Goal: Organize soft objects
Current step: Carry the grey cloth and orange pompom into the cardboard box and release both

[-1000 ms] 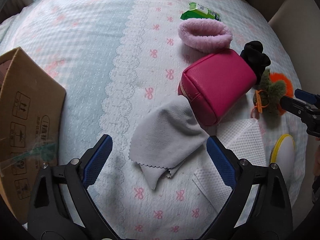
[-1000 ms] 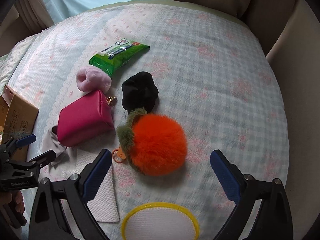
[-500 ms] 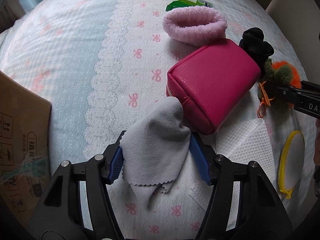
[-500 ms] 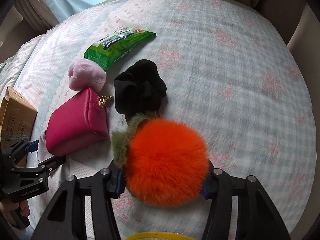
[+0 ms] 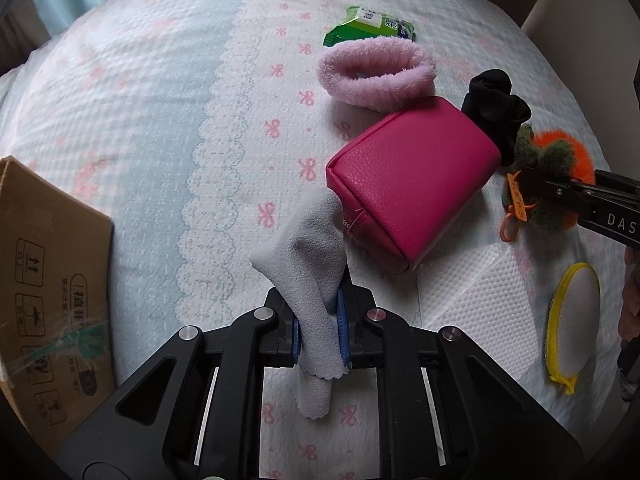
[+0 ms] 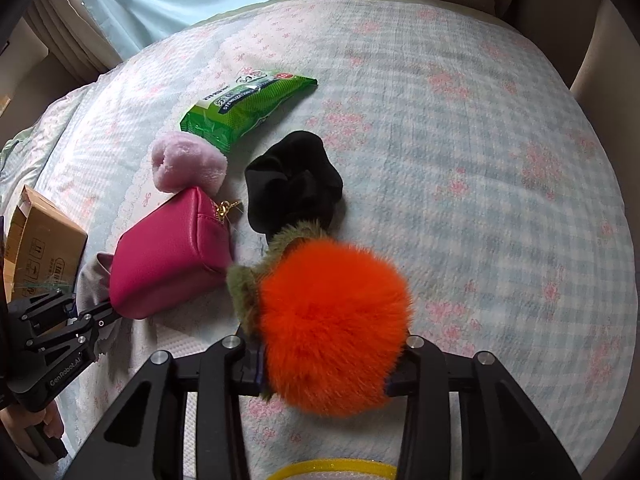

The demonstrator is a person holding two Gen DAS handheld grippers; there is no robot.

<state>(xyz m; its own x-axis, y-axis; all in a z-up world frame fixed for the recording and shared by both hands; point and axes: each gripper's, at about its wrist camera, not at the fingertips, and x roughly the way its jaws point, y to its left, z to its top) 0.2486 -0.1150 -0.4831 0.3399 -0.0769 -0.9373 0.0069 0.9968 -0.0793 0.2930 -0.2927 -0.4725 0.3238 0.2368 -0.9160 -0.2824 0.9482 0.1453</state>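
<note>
My left gripper (image 5: pixel 319 330) is shut on a grey cloth (image 5: pixel 310 256), bunched between its blue pads beside a magenta pouch (image 5: pixel 412 176). My right gripper (image 6: pixel 324 364) is shut on an orange furry pompom (image 6: pixel 332 320) with a green fuzzy top; it also shows in the left wrist view (image 5: pixel 560 148). A pink fluffy band (image 5: pixel 376 70), a black scrunchie (image 5: pixel 496 106) and a green wipes pack (image 5: pixel 370 26) lie beyond the pouch on the bed.
A cardboard box (image 5: pixel 48 280) stands at the left edge. A white paper towel (image 5: pixel 476 308) lies under the pouch's near corner. A yellow-rimmed round pad (image 5: pixel 572 312) lies at the right. The bed cover (image 5: pixel 160 100) spreads to the far left.
Both grippers went from open to shut. The left closed on the grey cloth and bunched it up. The right moved forward and closed on the orange pompom.
</note>
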